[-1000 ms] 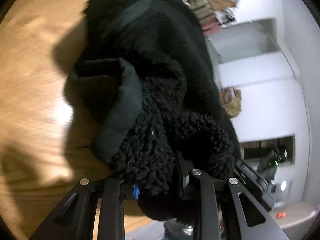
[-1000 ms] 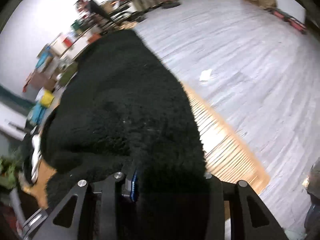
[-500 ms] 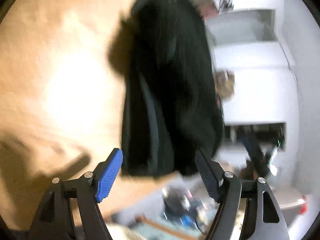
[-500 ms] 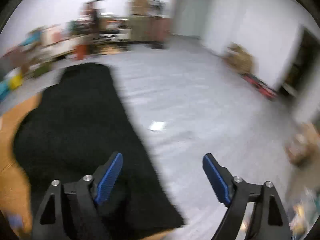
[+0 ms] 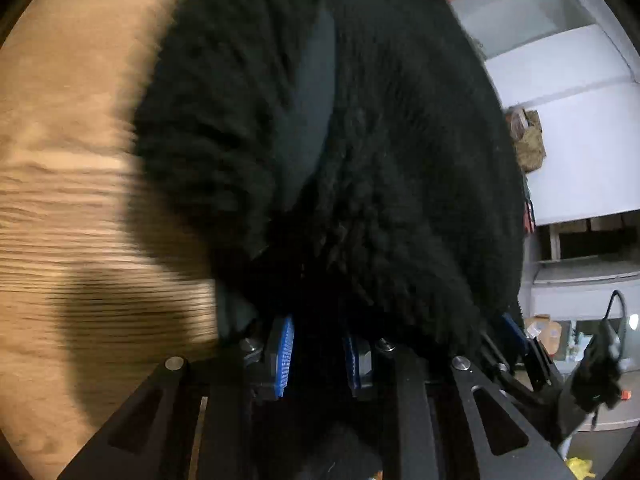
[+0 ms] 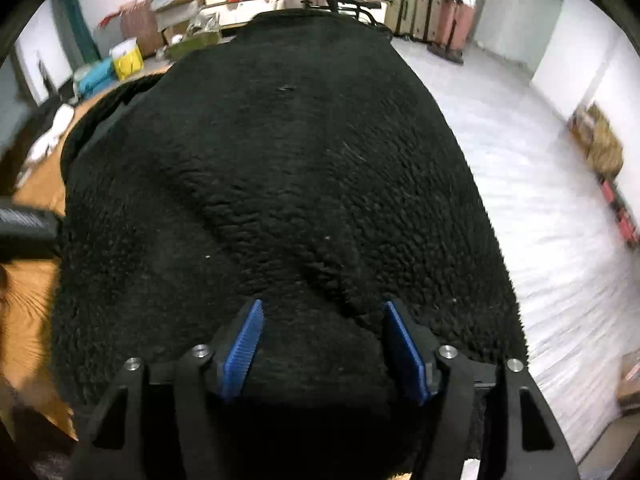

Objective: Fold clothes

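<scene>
A black fleece jacket (image 5: 360, 140) with a smooth dark lining strip (image 5: 312, 92) lies on the wooden table (image 5: 60, 200) and fills most of the left wrist view. My left gripper (image 5: 318, 356) has its blue pads close together around a fold of the fleece at its near edge. In the right wrist view the same jacket (image 6: 280, 168) spreads ahead. My right gripper (image 6: 322, 344) has its blue pads set wide apart, with the near edge of the fleece lying between them.
The table's wood (image 6: 28, 300) shows at the left of the right wrist view. Grey floor (image 6: 540, 200) lies to the right. Boxes and clutter (image 6: 160, 32) and suitcases (image 6: 428, 12) stand along the far wall. White shelving (image 5: 568, 140) shows in the left wrist view.
Both grippers let go of the jacket and opened half a second ago. Now both are back at its near edge; the left has closed on a fold, the right is narrower but still open.
</scene>
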The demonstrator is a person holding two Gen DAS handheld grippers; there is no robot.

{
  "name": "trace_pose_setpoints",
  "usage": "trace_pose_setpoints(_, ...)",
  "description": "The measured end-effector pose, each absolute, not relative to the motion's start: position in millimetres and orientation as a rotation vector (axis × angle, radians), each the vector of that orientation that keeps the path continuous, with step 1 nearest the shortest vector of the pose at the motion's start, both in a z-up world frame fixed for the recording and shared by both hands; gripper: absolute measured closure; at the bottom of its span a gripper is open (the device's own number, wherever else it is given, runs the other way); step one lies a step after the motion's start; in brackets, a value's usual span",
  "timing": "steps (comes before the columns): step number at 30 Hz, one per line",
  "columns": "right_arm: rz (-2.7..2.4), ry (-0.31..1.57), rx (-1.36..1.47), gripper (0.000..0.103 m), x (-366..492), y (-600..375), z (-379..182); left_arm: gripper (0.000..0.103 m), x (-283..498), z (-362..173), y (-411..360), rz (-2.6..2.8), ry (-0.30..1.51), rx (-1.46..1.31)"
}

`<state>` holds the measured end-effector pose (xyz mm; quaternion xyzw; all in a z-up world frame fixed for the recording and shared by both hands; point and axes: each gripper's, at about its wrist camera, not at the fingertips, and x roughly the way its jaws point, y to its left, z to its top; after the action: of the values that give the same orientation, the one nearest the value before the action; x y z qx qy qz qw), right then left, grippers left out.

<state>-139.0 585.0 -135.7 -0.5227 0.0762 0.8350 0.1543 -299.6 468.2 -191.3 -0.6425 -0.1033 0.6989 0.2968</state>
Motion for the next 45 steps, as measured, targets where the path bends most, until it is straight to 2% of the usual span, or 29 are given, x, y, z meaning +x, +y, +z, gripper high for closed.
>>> trace_pose_setpoints(4,2.317,0.184,-1.551,0.024,-159,598,-138,0.083,-290,-190,502,1.844,-0.239,-1.667)
trace_pose_setpoints(9,2.212,0.235,-1.607,0.023,-177,617,-136,0.083,-280,-194,529,1.828,-0.305,-1.659)
trace_pose_setpoints(12,2.164,0.277,-1.609,0.022,-183,632,-136,0.083,-270,-191,540,1.86,-0.225,-1.583)
trace_pose_setpoints(13,2.158,0.291,-1.6,0.022,-181,632,-136,0.083,-278,-189,539,1.835,-0.237,-1.579)
trace_pose_setpoints(16,2.123,0.308,-1.565,0.02,-173,627,-134,0.083,-280,-201,503,1.625,-0.46,-1.654)
trace_pose_setpoints(18,2.074,0.325,-1.537,0.02,-154,622,-129,0.069,-281,-198,465,1.513,-0.622,-1.644)
trace_pose_setpoints(19,2.059,0.36,-1.52,0.024,-143,616,-122,0.061,-279,-194,446,1.508,-0.68,-1.624)
trace_pose_setpoints(20,2.088,0.391,-1.499,0.024,-127,604,-114,0.039,-276,-188,426,1.536,-0.73,-1.589)
trace_pose_setpoints(21,2.151,0.401,-1.488,0.025,-115,588,-107,0.022,-273,-181,406,1.569,-0.778,-1.549)
trace_pose_setpoints(23,2.221,0.381,-1.509,0.024,-107,559,-100,0.022,-267,-168,366,1.632,-0.875,-1.465)
trace_pose_setpoints(24,2.242,0.4,-1.538,0.016,-107,550,-103,0.022,-264,-163,347,1.656,-0.912,-1.444)
trace_pose_setpoints(25,2.237,0.419,-1.57,0.013,-112,540,-111,0.022,-260,-158,328,1.687,-0.93,-1.457)
trace_pose_setpoints(26,2.23,0.422,-1.592,0.012,-115,530,-119,0.022,-248,-155,317,1.718,-0.909,-1.477)
trace_pose_setpoints(30,2.148,0.18,-1.474,0.011,-107,484,-134,0.022,-208,-136,269,1.989,-0.562,-1.524)
trace_pose_setpoints(33,2.122,0.076,-1.378,0.014,-81,444,-120,0.022,-177,-116,244,2.045,-0.529,-1.396)
trace_pose_setpoints(35,2.184,0.133,-1.336,0.013,-54,419,-107,0.022,-175,-96,241,2.066,-0.516,-1.32)
trace_pose_setpoints(38,2.385,0.363,-1.24,0.012,2,384,-85,0.022,-147,-70,234,2.178,-0.446,-1.178)
trace_pose_setpoints(40,2.464,0.285,-1.21,0.01,16,373,-74,0.021,-120,-51,228,2.261,-0.385,-1.084)
trace_pose_setpoints(41,2.479,0.178,-1.187,0.009,17,375,-62,0.021,-113,-38,224,2.285,-0.355,-1.056)
trace_pose_setpoints(43,2.47,-0.023,-1.072,0.0,42,357,-46,0.021,-91,-25,232,2.333,-0.225,-1.015)
trace_pose_setpoints(45,2.473,-0.141,-0.957,0.0,52,350,-29,0.021,-72,-7,237,2.382,-0.114,-1.003)
